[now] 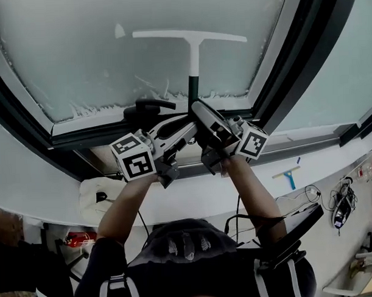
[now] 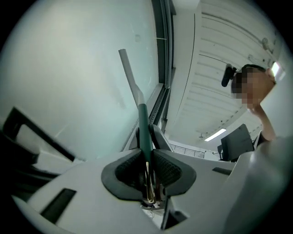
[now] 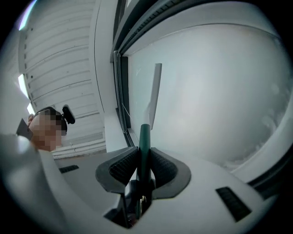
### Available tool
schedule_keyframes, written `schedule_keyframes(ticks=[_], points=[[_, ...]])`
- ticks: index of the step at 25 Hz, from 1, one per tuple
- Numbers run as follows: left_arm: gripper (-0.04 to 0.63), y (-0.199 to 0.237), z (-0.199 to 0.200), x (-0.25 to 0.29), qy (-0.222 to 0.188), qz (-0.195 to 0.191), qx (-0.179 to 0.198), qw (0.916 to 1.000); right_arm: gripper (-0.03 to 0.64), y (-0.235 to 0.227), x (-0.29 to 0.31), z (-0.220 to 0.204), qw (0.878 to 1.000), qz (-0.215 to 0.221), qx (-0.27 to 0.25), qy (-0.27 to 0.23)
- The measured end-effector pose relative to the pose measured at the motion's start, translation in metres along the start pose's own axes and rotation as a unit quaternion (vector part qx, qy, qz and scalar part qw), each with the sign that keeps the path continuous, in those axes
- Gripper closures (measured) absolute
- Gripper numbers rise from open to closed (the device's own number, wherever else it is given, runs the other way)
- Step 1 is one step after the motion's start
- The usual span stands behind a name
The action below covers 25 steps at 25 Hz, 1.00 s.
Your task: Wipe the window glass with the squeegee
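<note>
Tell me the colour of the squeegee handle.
The squeegee handle is dark green; the right gripper view shows it best.

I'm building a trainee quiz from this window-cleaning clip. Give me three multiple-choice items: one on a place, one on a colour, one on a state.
1. Where is the crossbar of the white T-shaped squeegee?
A: on the sill.
B: before the window glass, beyond the left gripper and right gripper.
C: on the floor.

2. What colour is its handle?
A: red.
B: yellow.
C: dark green.

3. How do the two pairs of jaws stand?
A: both shut on the handle.
B: both open, empty.
C: only the left grips.

Key: B, the head view shows it over the pane; C, both gripper views show green; A, each pair presses the handle.
</note>
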<state>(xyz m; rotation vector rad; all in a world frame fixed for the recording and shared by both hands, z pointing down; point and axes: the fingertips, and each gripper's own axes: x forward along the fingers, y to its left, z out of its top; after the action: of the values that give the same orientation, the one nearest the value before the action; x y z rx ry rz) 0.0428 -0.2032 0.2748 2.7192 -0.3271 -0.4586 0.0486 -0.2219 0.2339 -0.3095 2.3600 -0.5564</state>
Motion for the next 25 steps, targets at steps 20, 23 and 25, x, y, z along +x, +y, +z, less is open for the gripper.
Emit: schedule_keyframes(ticks=[20, 23, 25], points=[[0.509, -0.02, 0.086, 0.15, -0.045, -0.008, 0.111, 0.9928, 0.528, 0.015, 0.004, 0.172, 0.995, 0.061, -0.054, -0.049], [0.509, -0.022, 0.088, 0.149, -0.051, -0.005, 0.114, 0.9922, 0.528, 0.018, 0.005, 0.173, 0.995, 0.063, -0.057, -0.047], [0.511, -0.021, 0.091, 0.149, -0.055, -0.003, 0.113, 0.9921, 0.528, 0.017, 0.007, 0.174, 0.995, 0.065, -0.057, -0.041]])
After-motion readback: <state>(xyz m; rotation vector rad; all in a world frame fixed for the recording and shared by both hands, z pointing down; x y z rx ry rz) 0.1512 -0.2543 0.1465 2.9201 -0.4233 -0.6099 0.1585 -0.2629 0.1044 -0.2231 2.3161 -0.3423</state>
